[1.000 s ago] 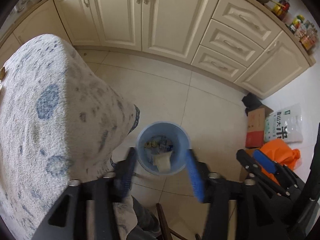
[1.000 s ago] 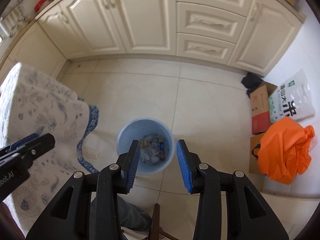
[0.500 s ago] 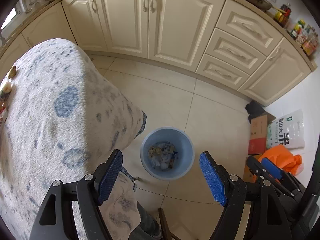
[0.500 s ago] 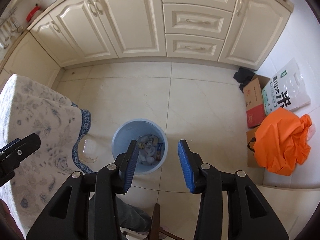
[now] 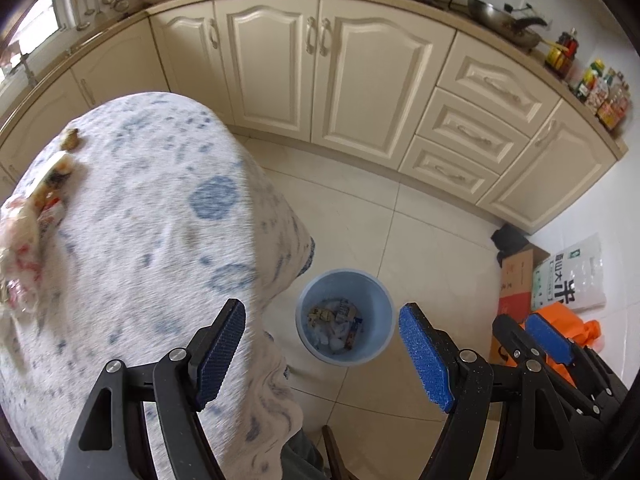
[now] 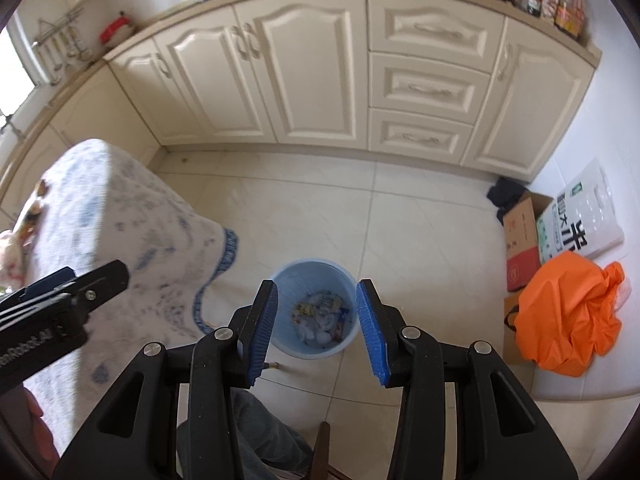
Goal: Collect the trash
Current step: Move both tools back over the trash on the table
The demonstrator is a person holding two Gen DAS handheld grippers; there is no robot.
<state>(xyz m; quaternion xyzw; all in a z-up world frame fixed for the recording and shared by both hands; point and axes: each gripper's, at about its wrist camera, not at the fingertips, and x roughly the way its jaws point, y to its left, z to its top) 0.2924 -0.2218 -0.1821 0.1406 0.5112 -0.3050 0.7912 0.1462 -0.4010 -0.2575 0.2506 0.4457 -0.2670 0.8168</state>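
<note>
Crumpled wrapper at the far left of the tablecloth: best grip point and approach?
Hedged: pinch the wrapper at its raised bunched end, coming from above with the open left claw. It lies flat on the tablecloth, so a side approach would snag fabric.

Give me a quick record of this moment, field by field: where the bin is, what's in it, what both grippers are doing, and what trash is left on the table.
bin: blue bin on the tiled floor beside the table's corner
bin contents: crumpled wrappers and paper
left gripper: left gripper open, nothing between its fingers, above the table edge and bin
right gripper: right gripper open, empty, above the bin
table: table covered by a blue-patterned cloth
trash left: wrappers and scraps at the table's far left edge
</note>
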